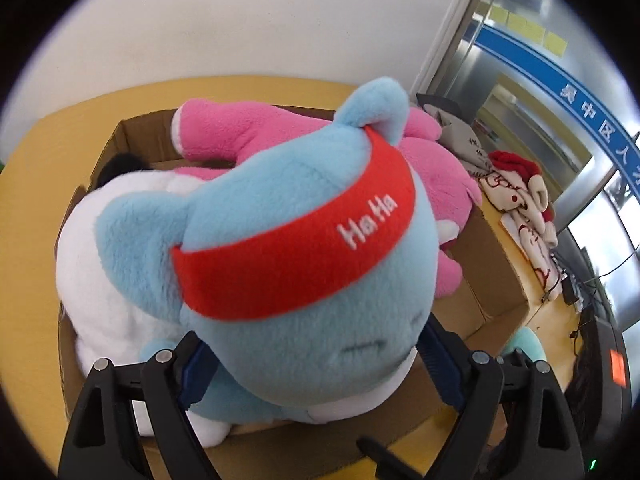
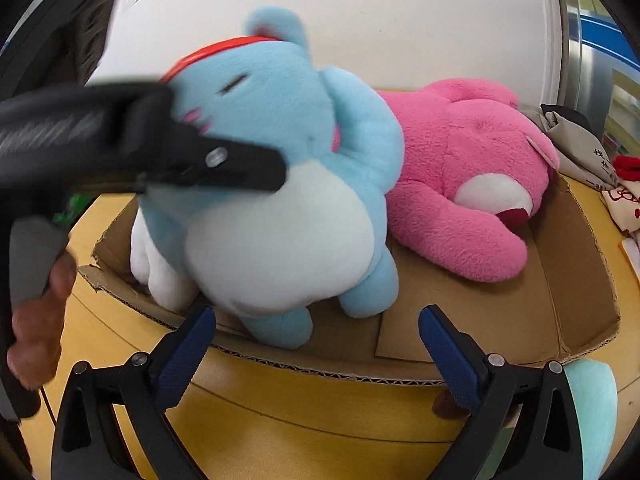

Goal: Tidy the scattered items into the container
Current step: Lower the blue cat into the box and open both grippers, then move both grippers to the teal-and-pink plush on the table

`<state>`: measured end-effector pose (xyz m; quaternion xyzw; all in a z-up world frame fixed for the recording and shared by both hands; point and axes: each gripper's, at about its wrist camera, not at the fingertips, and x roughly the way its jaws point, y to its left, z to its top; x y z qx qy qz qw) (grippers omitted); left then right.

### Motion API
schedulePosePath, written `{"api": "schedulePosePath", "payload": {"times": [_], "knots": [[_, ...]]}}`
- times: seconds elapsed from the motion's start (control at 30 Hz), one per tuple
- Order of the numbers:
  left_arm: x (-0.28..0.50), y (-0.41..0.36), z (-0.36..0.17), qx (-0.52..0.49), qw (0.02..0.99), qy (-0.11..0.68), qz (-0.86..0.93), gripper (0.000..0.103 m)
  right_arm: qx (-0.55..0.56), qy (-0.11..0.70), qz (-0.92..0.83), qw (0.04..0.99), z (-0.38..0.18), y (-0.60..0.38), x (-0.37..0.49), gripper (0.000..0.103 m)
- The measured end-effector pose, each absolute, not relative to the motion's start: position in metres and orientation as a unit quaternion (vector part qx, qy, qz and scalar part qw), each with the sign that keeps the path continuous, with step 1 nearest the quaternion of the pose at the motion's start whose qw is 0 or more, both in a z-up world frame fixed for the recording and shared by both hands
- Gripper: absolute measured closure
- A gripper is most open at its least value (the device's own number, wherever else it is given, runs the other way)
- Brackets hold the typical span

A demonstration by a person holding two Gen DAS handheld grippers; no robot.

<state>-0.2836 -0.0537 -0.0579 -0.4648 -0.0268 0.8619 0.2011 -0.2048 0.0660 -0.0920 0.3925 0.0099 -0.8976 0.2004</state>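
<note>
My left gripper (image 1: pixel 312 354) is shut on the head of a blue plush toy (image 1: pixel 288 264) with a red "HaHa" headband and holds it over the open cardboard box (image 1: pixel 496 280). In the right wrist view the blue plush toy (image 2: pixel 280 184) hangs with its feet just inside the box (image 2: pixel 572 264), and the left gripper's finger (image 2: pixel 240 164) presses its face. A pink plush (image 2: pixel 460 184) lies in the box, and it also shows in the left wrist view (image 1: pixel 256 128). A white plush (image 1: pixel 108 280) lies under the blue one. My right gripper (image 2: pixel 316 344) is open and empty at the box's near edge.
The box stands on a yellow table (image 2: pixel 300 420). A red-and-white patterned plush (image 1: pixel 524 208) and a grey bag (image 1: pixel 456 132) lie on the table to the right of the box. A mint-green plush (image 2: pixel 592 400) sits by my right gripper. A white wall is behind.
</note>
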Motion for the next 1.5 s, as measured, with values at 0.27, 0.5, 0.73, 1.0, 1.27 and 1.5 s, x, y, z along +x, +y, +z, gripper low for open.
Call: {"api": "schedulePosePath", "payload": {"times": [0.27,0.5,0.73,1.0,1.27,1.5], "knots": [[-0.304,-0.007,-0.034,-0.452,0.231,0.050,0.860,0.015,0.383,-0.009,-0.899,0.214,-0.077,0.084,-0.181,0.008],[-0.285,-0.009,0.001,-0.395,0.242,0.068,0.884,0.015,0.302,-0.040,-0.924,0.230,-0.043,0.094,-0.202,0.000],[-0.255,-0.073,0.030,-0.338,0.158,0.018,0.928,0.016,0.425,-0.064,-0.880,0.204,-0.104,0.089,-0.282,0.006],[-0.212,-0.098,-0.056,-0.407,0.150,0.008,0.901,0.016,0.412,-0.023,-0.891,0.187,-0.112,0.079,-0.244,0.002],[-0.191,-0.111,-0.098,-0.449,0.139,-0.038,0.882,0.016,0.412,0.007,-0.892,0.186,-0.119,0.067,-0.218,0.006],[-0.162,-0.121,-0.099,-0.451,0.139,-0.048,0.881,0.016,0.425,0.010,-0.885,0.190,-0.098,0.061,-0.182,0.006]]}}
